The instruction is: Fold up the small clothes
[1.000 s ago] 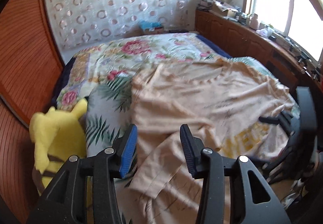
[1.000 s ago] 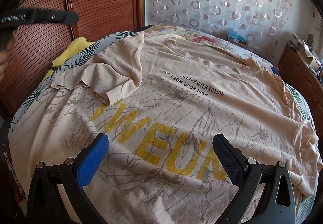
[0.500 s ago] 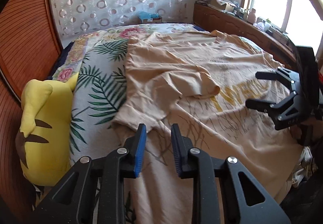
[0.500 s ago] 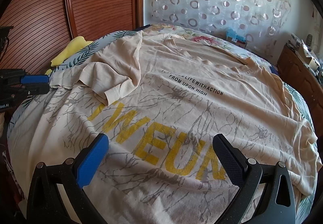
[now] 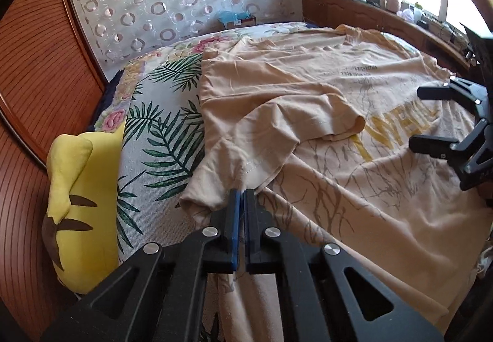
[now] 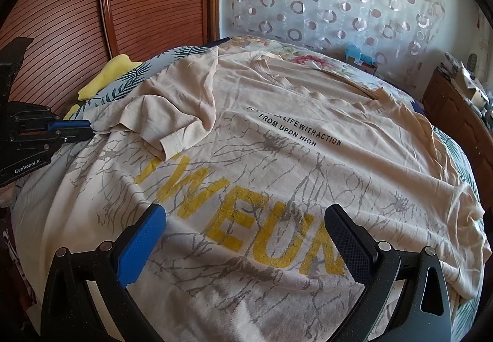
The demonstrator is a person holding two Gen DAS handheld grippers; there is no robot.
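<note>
Left gripper is pinched together on the side edge of the T-shirt, just below the sleeve, with a fold of cloth caught between its blue pads. Right gripper hangs above the lower front of the shirt with its fingers spread wide and nothing between them.

Going from big to small: the bed, covered in a leaf-and-flower print, carries the whole beige shirt, which lies spread face up over most of it, yellow letters and grey crackle lines showing. The collar points toward the patterned curtain. One sleeve is already flopped inward across the chest. A yellow plush toy sits at the bed's edge by the wooden wall, just beside the shirt's side.

The shirt looks like thin, soft cotton: light, limp, and likely to sag or crease wherever it is unsupported. Holding it at hems and seams, as the left one does, should give the firmest bite. The free one would probably do best at the bottom hem on the same side, so the edge lifts evenly.
</note>
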